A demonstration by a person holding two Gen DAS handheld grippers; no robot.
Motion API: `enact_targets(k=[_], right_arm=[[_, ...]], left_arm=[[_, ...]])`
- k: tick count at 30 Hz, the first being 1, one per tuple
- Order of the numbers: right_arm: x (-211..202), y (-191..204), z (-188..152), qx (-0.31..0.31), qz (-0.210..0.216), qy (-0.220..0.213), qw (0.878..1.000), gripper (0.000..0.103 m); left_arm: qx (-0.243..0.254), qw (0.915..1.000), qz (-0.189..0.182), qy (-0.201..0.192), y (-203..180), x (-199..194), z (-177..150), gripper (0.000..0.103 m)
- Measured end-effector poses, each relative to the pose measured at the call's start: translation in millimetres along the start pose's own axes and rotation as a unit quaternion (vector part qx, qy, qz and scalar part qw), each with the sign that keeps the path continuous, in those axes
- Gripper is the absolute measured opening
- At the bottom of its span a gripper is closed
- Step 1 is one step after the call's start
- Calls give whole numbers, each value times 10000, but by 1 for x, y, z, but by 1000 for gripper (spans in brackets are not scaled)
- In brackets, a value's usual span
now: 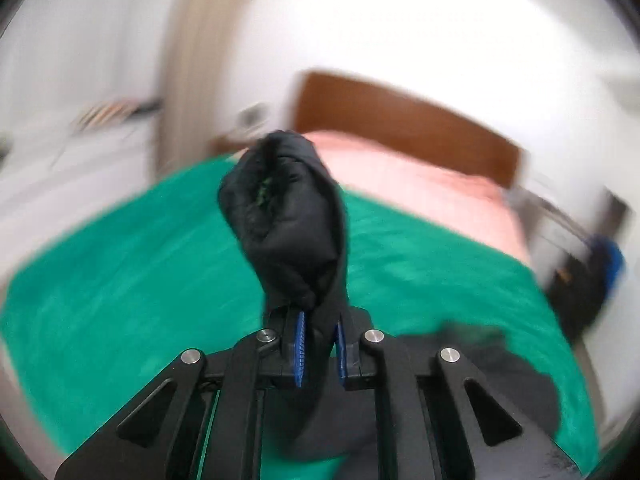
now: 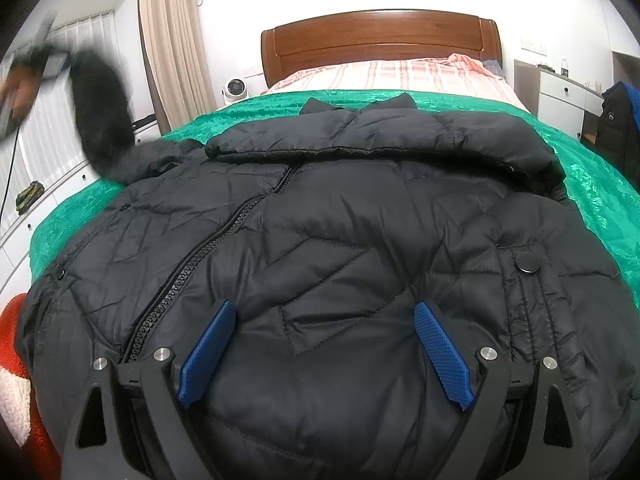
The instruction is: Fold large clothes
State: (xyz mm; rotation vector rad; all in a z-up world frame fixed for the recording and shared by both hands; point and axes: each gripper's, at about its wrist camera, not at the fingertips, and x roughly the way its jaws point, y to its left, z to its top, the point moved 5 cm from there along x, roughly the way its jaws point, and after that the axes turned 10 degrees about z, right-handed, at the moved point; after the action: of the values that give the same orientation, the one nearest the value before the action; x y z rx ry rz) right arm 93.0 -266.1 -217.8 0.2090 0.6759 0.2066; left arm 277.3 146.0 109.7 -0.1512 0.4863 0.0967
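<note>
A large black puffer jacket [image 2: 340,208] lies front up on the green bedspread [image 2: 256,110], its zipper [image 2: 224,232] closed and its collar toward the headboard. My right gripper [image 2: 326,307] hovers just over the jacket's lower front, wide open, its blue pads [image 2: 440,356] holding nothing. My left gripper [image 1: 320,320] is shut on the end of one black sleeve [image 1: 288,216], which stands up in a bunched roll above the bed. In the right wrist view that raised sleeve [image 2: 102,112] is blurred at the upper left, beside a hand [image 2: 20,88].
Behind the bedspread are a pink striped sheet [image 2: 392,72] and a wooden headboard [image 2: 380,40]. A white cabinet [image 2: 560,96] and a dark coat [image 2: 620,128] stand at the right. A small white fan [image 2: 234,90] and curtains [image 2: 172,40] are at the left, red-and-white fleece [image 2: 16,380] at the near corner.
</note>
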Motion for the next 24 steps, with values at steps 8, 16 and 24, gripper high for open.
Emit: enact_targets(k=[8,16,24], right_arm=[[-1,-1,0,13,28,4,10000,91],[-3,-4,0,74,132,-1,9999,91],[-1,-3,0,20,53,82,9999,92]], left_arm=[[2388,9589,-1521,170,-306,-11,-78,41],[3703,9126,-923,1469,-323,30,-262,98],[3602,9199,80,1549,-175,-2,-262,98]])
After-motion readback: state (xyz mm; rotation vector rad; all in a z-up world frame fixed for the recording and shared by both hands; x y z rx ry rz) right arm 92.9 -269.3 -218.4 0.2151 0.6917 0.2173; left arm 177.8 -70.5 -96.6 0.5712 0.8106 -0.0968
